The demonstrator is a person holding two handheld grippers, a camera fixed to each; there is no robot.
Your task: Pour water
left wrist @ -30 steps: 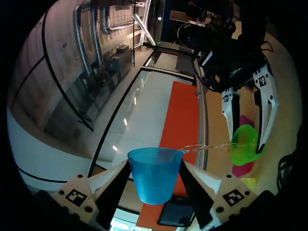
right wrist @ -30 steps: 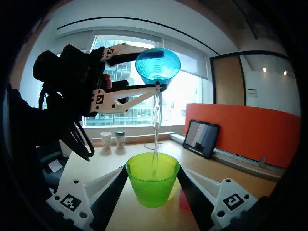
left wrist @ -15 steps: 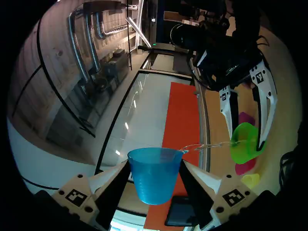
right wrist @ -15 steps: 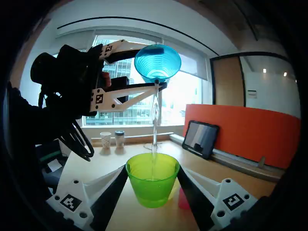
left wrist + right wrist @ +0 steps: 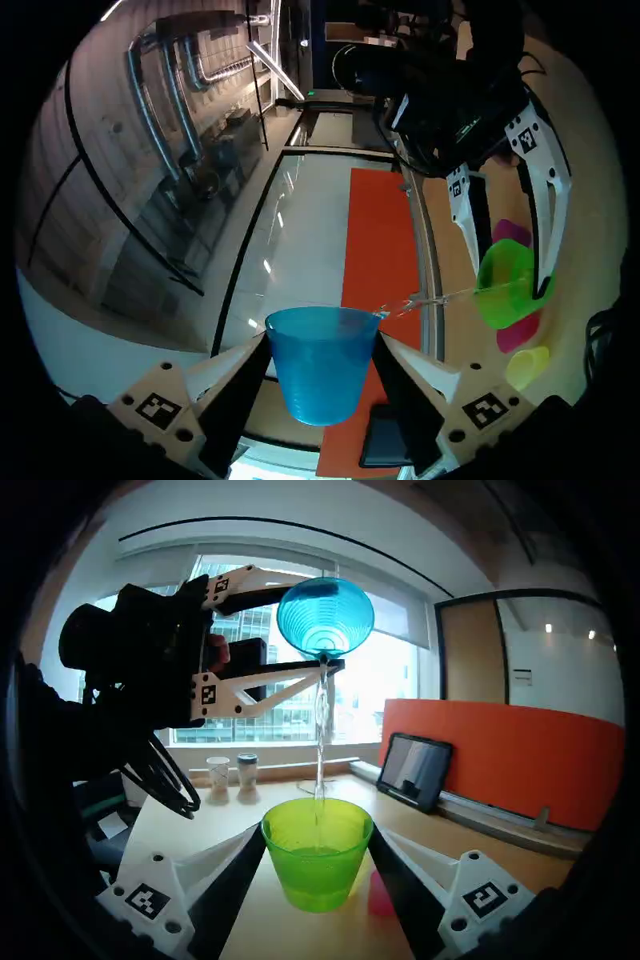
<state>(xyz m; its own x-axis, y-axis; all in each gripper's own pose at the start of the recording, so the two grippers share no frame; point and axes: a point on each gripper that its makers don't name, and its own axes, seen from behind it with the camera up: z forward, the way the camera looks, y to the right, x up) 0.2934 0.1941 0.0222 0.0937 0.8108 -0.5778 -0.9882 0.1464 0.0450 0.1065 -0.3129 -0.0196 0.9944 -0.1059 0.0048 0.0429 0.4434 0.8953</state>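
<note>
Fingers (image 5: 232, 378) of left gripper (image 5: 322, 342) clamped the pouring blue cup (image 5: 322, 380), right gripper (image 5: 318, 834) fingers clamped the filling green cup (image 5: 318, 874); righting the blue cup appeared the likely next move.

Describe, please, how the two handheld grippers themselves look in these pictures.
Both the left gripper and right gripper have white, tapering fingers with black inner faces and square black-and-white markers near the base. A bulky black body sits behind, with looping black cables.

Blue cup (image 5: 326, 628): translucent, tipped over, clamped between left gripper (image 5: 322, 342) fingers. Water stream (image 5: 321, 736): thin, falling from its rim. Green cup (image 5: 317, 864): upright, part-filled, between right gripper (image 5: 317, 834) fingers, directly below.
</note>
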